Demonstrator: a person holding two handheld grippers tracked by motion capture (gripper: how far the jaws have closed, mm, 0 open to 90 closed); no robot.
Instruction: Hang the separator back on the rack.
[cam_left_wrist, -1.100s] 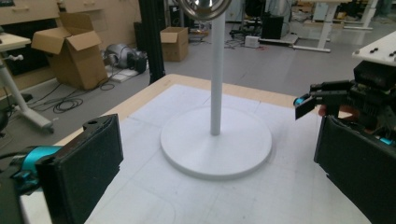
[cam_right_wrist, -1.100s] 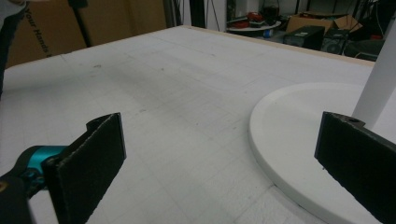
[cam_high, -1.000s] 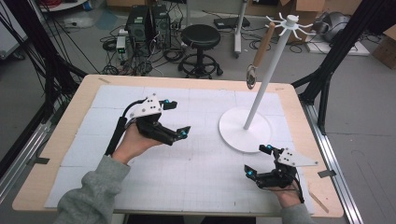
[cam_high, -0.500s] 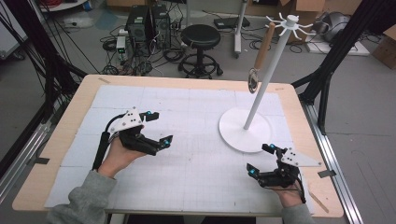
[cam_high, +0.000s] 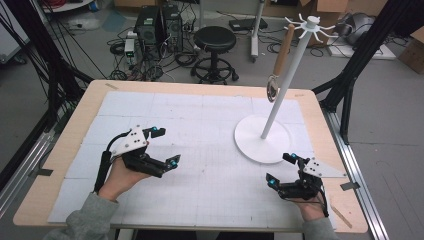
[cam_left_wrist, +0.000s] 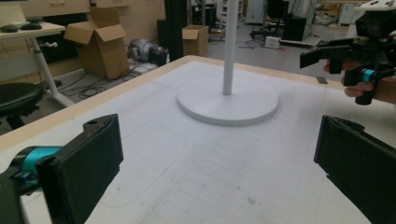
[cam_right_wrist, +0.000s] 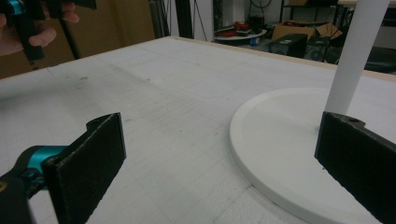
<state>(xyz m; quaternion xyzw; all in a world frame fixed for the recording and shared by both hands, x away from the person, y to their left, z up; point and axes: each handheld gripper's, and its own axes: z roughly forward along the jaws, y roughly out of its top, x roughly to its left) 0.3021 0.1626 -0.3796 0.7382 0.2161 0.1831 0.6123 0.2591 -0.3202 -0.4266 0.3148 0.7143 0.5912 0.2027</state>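
Grey floor w/ black stool (cam_high: 214, 42), cables, cardboard boxes (cam_left_wrist: 95, 36)

Bare table (cam_high: 200, 120) between grippers, white stand (cam_high: 262, 145) blocking far right

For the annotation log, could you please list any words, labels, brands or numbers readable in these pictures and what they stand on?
None can be read: the table, white stand, hanging spoon, both claws and the cardboard boxes show no legible text.
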